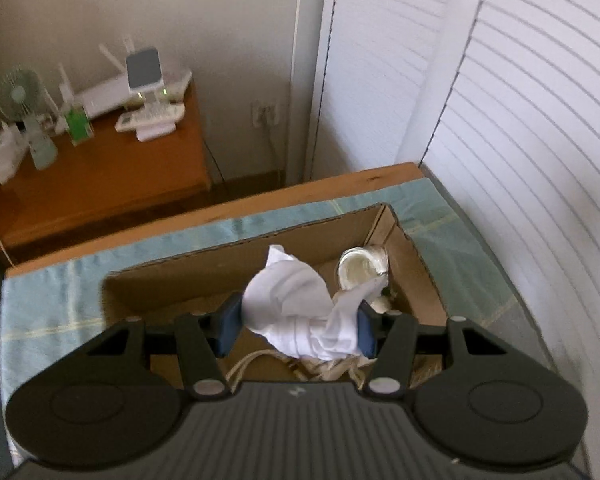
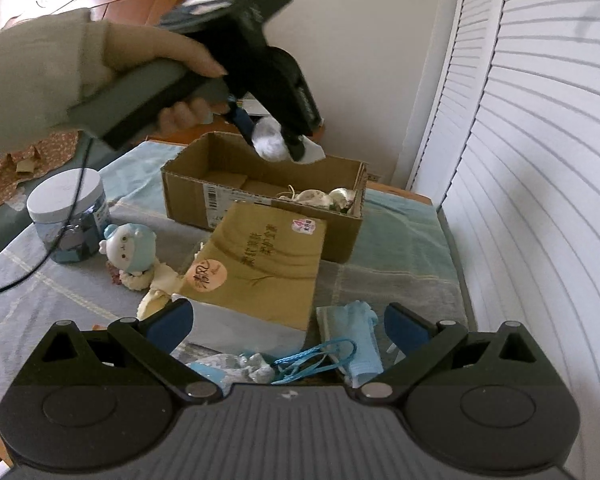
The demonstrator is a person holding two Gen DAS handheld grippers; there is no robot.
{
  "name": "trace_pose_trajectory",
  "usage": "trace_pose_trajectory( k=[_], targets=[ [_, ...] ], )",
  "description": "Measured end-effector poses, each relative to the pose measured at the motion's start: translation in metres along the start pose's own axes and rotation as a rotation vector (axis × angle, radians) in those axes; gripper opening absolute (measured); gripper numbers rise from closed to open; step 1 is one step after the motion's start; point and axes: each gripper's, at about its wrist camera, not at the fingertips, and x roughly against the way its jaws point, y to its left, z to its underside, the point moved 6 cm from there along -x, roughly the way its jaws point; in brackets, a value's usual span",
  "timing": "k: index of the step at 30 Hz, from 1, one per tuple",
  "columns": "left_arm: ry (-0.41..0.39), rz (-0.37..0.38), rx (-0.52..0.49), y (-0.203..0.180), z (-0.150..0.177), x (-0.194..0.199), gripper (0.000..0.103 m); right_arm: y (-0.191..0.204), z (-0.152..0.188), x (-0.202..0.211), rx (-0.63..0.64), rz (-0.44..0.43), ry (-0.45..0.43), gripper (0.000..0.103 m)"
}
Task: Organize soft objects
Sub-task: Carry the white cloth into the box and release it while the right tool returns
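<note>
My left gripper [image 1: 296,328] is shut on a crumpled white cloth [image 1: 296,304] and holds it above the open cardboard box [image 1: 420,256]. The right wrist view shows the same gripper [image 2: 274,142] with the cloth [image 2: 270,140] over the box [image 2: 188,196]. Cream soft items [image 1: 360,268] lie in the box's far corner. My right gripper [image 2: 290,324] is open and empty, low over a light blue cloth [image 2: 358,340] and a blue string [image 2: 316,356]. A blue-and-white plush doll [image 2: 130,250] lies at the left.
A brown tissue pack [image 2: 260,264] lies in front of the box. A lidded jar [image 2: 68,216] stands at the left. The bed has a light blue cover [image 2: 400,256]. White louvred doors [image 2: 540,160] line the right side. A wooden side table [image 1: 100,176] holds small devices.
</note>
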Motion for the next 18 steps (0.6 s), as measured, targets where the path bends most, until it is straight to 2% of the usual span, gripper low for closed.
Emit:
trace_pose_trajectory(
  k=[2, 3, 4, 6, 12, 18],
  targets=[
    [0.012, -0.001, 0.026, -0.002, -0.005, -0.010, 0.056, -0.003, 0.000, -0.001, -0.003, -0.001, 0.001, 0.103],
    [0.005, -0.001, 0.035, -0.002, -0.008, -0.013, 0.059, -0.004, 0.001, -0.001, -0.002, -0.001, 0.000, 0.103],
    [-0.003, -0.003, 0.042, -0.003, -0.010, -0.016, 0.070, -0.005, 0.001, -0.002, -0.002, -0.001, 0.000, 0.103],
    [-0.016, -0.010, 0.057, -0.003, -0.012, -0.020, 0.086, -0.006, 0.001, -0.002, -0.002, -0.003, 0.003, 0.103],
    [-0.037, -0.014, 0.029, -0.004, -0.011, -0.011, 0.087, -0.009, 0.003, -0.003, -0.007, -0.006, 0.007, 0.103],
    [-0.085, -0.018, -0.007, -0.001, -0.001, 0.020, 0.089, -0.007, 0.004, 0.003, -0.005, -0.013, 0.001, 0.103]
  ],
)
